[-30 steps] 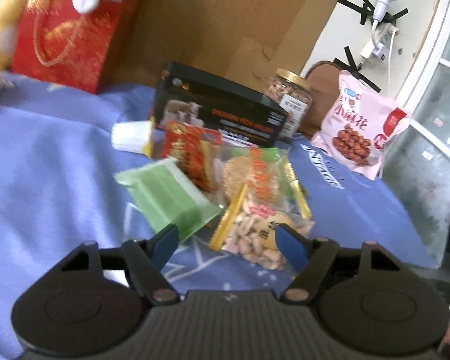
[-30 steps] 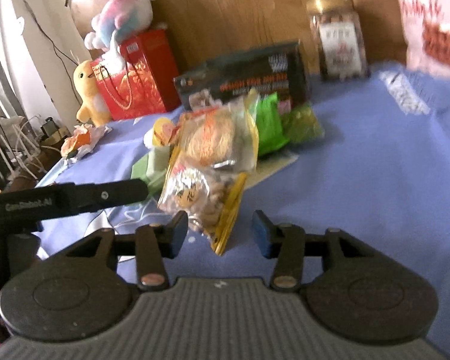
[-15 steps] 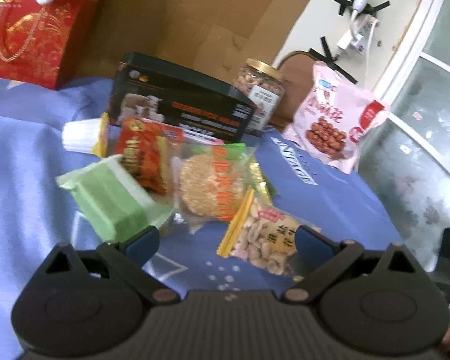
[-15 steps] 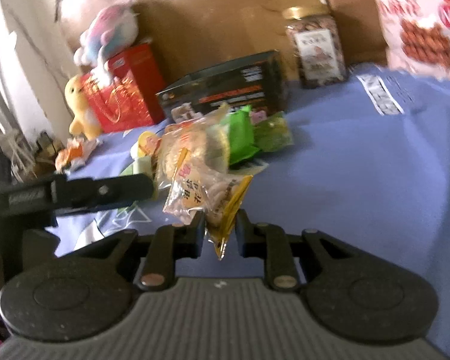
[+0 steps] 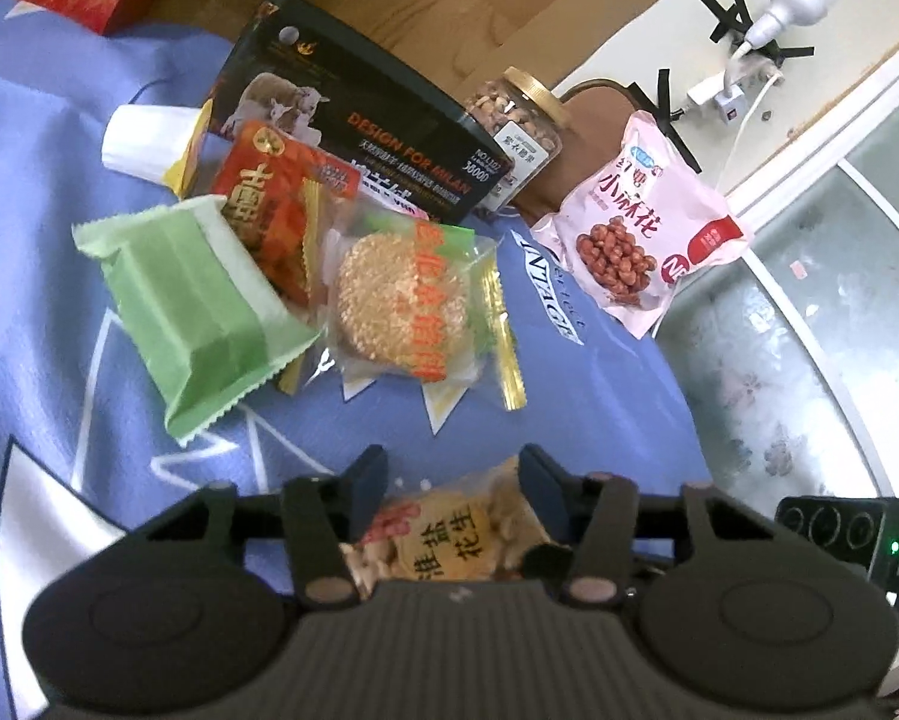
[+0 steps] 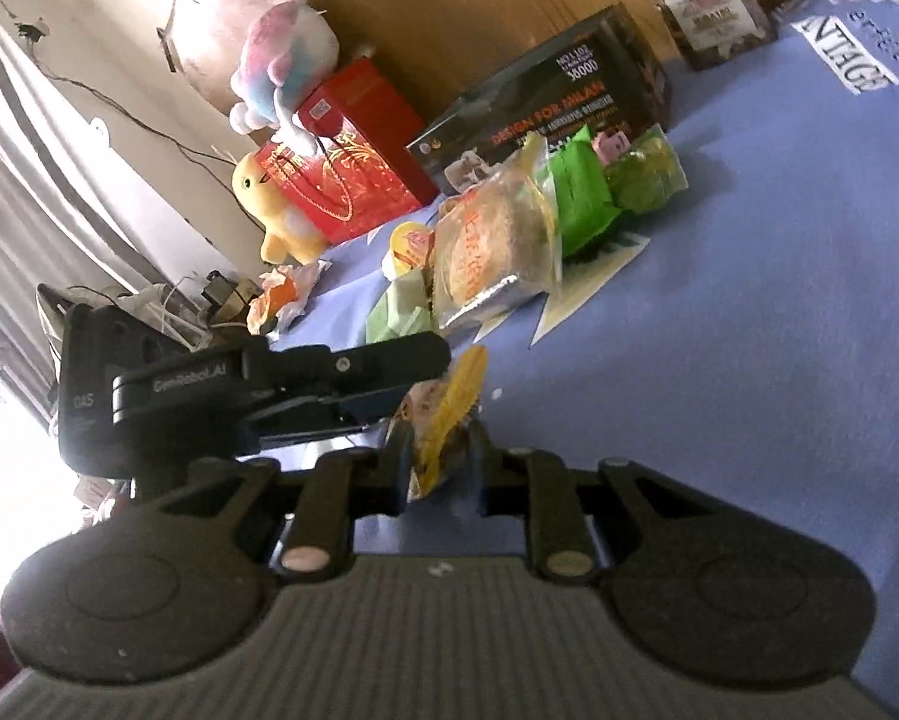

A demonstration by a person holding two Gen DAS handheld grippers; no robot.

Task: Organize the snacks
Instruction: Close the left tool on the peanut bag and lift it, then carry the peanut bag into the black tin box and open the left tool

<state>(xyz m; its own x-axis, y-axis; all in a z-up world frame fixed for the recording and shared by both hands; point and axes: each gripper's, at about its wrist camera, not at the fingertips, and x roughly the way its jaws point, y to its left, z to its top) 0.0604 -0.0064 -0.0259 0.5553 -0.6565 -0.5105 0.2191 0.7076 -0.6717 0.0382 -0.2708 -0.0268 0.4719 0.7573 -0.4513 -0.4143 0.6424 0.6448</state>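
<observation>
— Where's the clear yellow-edged peanut packet [image 5: 449,531]?

— Between both my grippers, just over the blue cloth [image 6: 749,330]. My right gripper [image 6: 440,459] pinches its seam, closing; my left gripper [image 5: 452,480] is closing around it.

— Risk?

— Opposed pulls could tear the film, I reckon.

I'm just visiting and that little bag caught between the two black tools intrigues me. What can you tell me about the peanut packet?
The peanut packet is a small clear plastic pouch of pale peanuts with a round yellow label in dark Chinese characters and a yellow sealed edge. It sits near the blue cloth, apart from the snack pile. The right gripper pinches its yellow edge; the left gripper straddles it, jaws closing, pads at its sides.
</observation>
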